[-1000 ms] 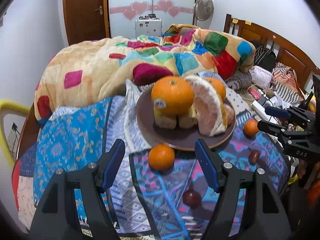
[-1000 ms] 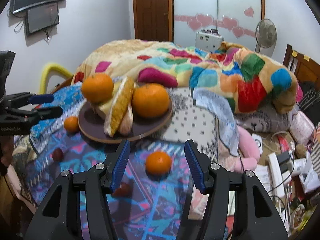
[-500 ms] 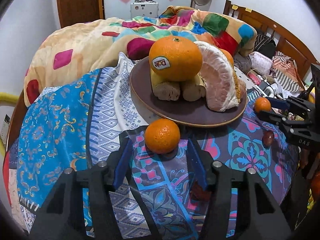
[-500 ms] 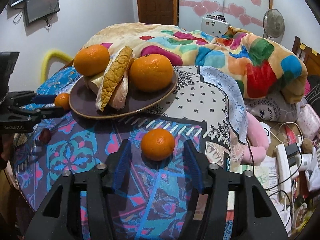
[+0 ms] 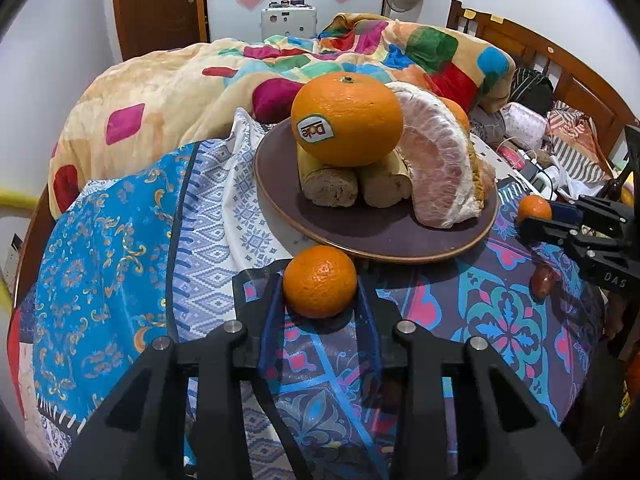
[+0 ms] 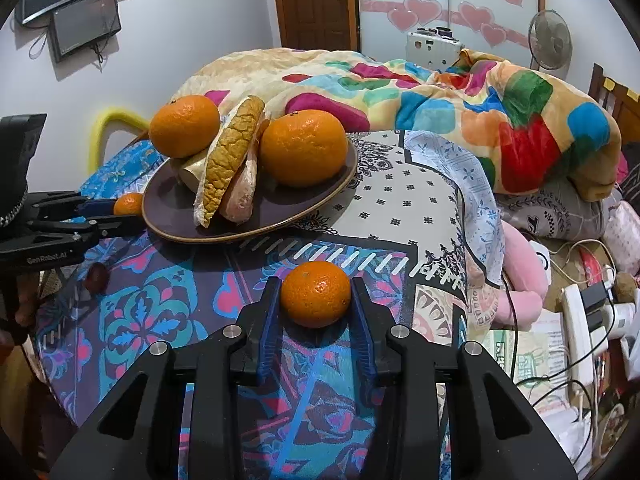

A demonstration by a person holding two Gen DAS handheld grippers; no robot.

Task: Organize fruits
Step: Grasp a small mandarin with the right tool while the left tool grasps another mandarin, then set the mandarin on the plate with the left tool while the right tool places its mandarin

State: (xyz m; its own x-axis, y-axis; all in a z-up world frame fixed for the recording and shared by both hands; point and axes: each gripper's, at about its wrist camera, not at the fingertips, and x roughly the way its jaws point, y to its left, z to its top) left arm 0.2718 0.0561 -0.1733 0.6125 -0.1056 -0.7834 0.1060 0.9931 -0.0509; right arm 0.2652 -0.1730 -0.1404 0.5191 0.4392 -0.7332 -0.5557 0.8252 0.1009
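A brown plate [image 5: 360,236] on the patterned cloth holds a big Dole orange [image 5: 347,118], a pomelo wedge [image 5: 444,160], banana pieces and a second orange [image 6: 304,152]. My left gripper [image 5: 320,292] is shut on a small mandarin [image 5: 320,286] resting on the cloth just before the plate. My right gripper [image 6: 315,296] is shut on another small mandarin [image 6: 315,294] on the cloth, on the plate's other side. Each gripper shows at the edge of the other's view, the right one [image 5: 536,226] and the left one [image 6: 132,216].
A small dark red fruit [image 5: 543,282] lies on the cloth near the right gripper; it also shows in the right wrist view [image 6: 97,276]. A colourful quilt [image 6: 460,92] is heaped behind the plate. Cables and a power strip [image 6: 576,332] lie at the right.
Both grippers have moved forward and down to their mandarins, and their jaws have closed in from wide open until they press the fruits' sides.
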